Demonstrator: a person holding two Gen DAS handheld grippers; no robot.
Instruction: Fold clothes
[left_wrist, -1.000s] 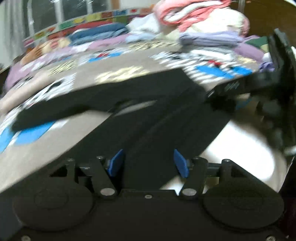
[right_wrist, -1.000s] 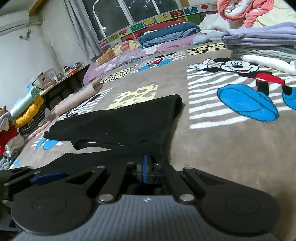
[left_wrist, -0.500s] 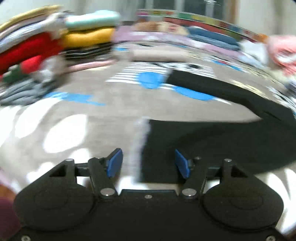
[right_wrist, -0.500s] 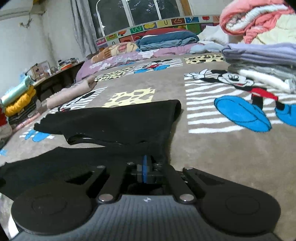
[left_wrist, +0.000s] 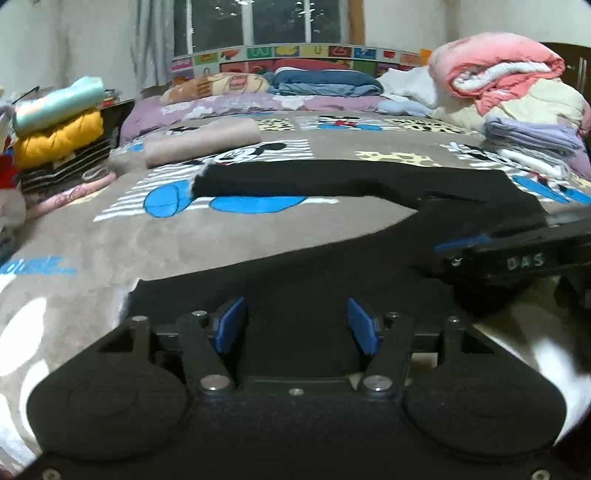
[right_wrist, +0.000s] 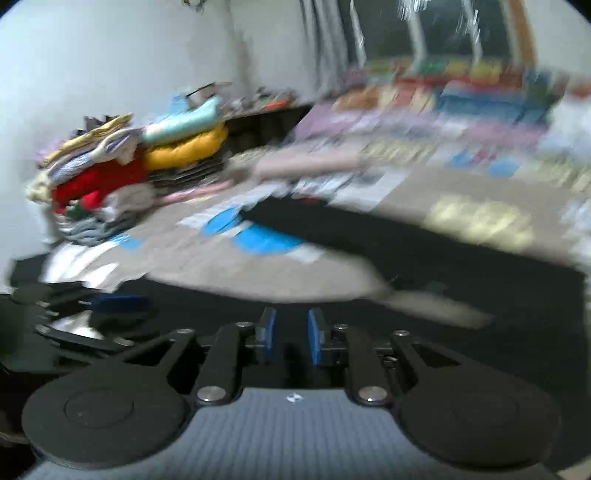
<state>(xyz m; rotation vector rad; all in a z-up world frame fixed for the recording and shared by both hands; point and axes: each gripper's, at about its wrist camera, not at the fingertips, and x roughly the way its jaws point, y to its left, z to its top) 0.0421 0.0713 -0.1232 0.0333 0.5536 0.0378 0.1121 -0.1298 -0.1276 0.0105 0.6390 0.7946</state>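
Observation:
A black garment (left_wrist: 332, 266) lies spread on the Mickey Mouse blanket (left_wrist: 184, 236), one long part stretching toward the far left. My left gripper (left_wrist: 295, 325) is open, its blue pads (left_wrist: 231, 323) over the garment's near edge. My right gripper (right_wrist: 291, 334) is open a little, empty, over the same garment (right_wrist: 461, 273); that view is blurred. The right gripper also shows at the right of the left wrist view (left_wrist: 517, 258), low on the cloth. The left gripper shows at the left of the right wrist view (right_wrist: 110, 306).
Folded clothes are stacked at the left (left_wrist: 59, 133) and at the right (left_wrist: 517, 110). A rolled beige cloth (left_wrist: 203, 142) lies beyond the garment. Pillows and bedding (left_wrist: 325, 83) line the far side under the window.
My right gripper has let go of the black garment, opened slightly and swung left. My left gripper has turned back toward the garment's near edge and stays open.

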